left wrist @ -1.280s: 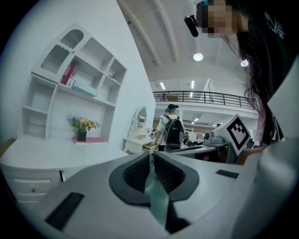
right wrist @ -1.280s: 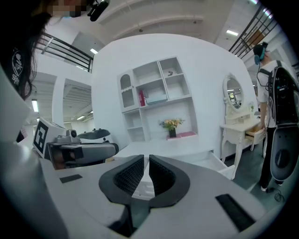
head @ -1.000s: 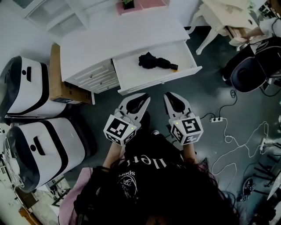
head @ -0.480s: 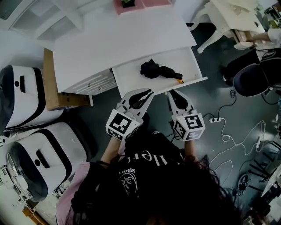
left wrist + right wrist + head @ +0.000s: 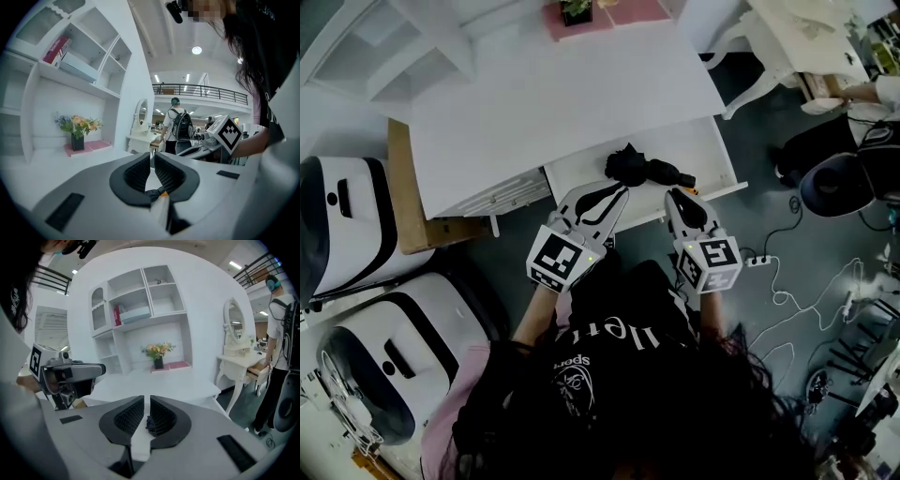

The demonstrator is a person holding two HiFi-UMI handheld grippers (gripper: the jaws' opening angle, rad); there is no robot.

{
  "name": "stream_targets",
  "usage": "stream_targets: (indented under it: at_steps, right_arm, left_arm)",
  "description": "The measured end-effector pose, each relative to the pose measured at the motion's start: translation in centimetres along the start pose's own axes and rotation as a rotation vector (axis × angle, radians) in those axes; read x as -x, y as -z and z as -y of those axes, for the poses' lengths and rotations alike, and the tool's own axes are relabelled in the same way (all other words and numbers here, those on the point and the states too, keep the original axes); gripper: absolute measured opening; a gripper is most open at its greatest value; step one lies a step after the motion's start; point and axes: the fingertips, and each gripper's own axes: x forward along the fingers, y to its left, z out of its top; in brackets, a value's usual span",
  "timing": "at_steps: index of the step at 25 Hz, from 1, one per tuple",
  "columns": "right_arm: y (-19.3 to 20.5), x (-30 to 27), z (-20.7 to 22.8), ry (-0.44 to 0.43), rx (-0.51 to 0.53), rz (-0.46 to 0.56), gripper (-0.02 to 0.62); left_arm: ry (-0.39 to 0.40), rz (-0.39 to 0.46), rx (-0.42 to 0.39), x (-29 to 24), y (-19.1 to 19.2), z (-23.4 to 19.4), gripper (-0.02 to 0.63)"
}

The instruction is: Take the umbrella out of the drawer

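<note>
Head view: the black folded umbrella [image 5: 642, 170] lies inside the open drawer [image 5: 709, 156] of the white desk [image 5: 562, 94], toward 12 o'clock from both claws. The left gripper [image 5: 621, 191] points to 1 o'clock, its tips over the drawer's front edge just short of the umbrella. The right gripper [image 5: 672, 192] points to 11 o'clock, near the umbrella's orange-tipped end.

Left gripper view: the left gripper [image 5: 152, 157] is clenched on nothing, with only a slit between its pads. A vase of flowers [image 5: 77, 133] stands at 9 o'clock.

Right gripper view: the right gripper [image 5: 147, 400] is likewise clenched and empty. The left gripper [image 5: 70, 373] shows at 9 o'clock.
</note>
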Motion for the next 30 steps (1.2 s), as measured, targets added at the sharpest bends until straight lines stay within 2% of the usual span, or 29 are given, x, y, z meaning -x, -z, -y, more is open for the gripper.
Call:
stream_targets:
  at_steps: [5, 9, 16, 24, 25, 27, 30]
  right_arm:
    - [-0.1, -1.3, 2.0, -0.013, 0.026, -0.021, 0.064]
    - [0.0, -2.7, 3.6, -0.063, 0.063, -0.062, 0.064]
    - [1.9, -7.2, 6.4, -0.215, 0.157, -0.195, 0.066]
    - [7.0, -12.3, 9.1, -0.365, 0.326, -0.378, 0.071]
    - [7.8, -12.9, 9.2, -0.387, 0.345, -0.406, 0.085]
    - [9.4, -14.1, 9.3, -0.436, 0.388, -0.466, 0.171]
    - [11.4, -15.5, 8.9, -0.496, 0.447, -0.543, 0.195]
  left_arm:
    - [-0.087, -0.004, 0.041, -0.1, 0.1, -2.4, 0.028]
    - [-0.144, -0.024, 0.068, -0.6, 0.6, -3.0, 0.028]
    - [-0.279, -0.050, 0.130, -2.9, 1.8, -4.6, 0.028]
    - [-0.390, -0.067, 0.170, -5.0, 2.1, -4.8, 0.028]
    - [-0.400, -0.071, 0.171, -5.1, 2.2, -4.8, 0.028]
    - [-0.417, -0.090, 0.175, -5.1, 2.6, -4.7, 0.028]
    - [-0.456, -0.104, 0.174, -5.2, 2.8, -5.0, 0.028]
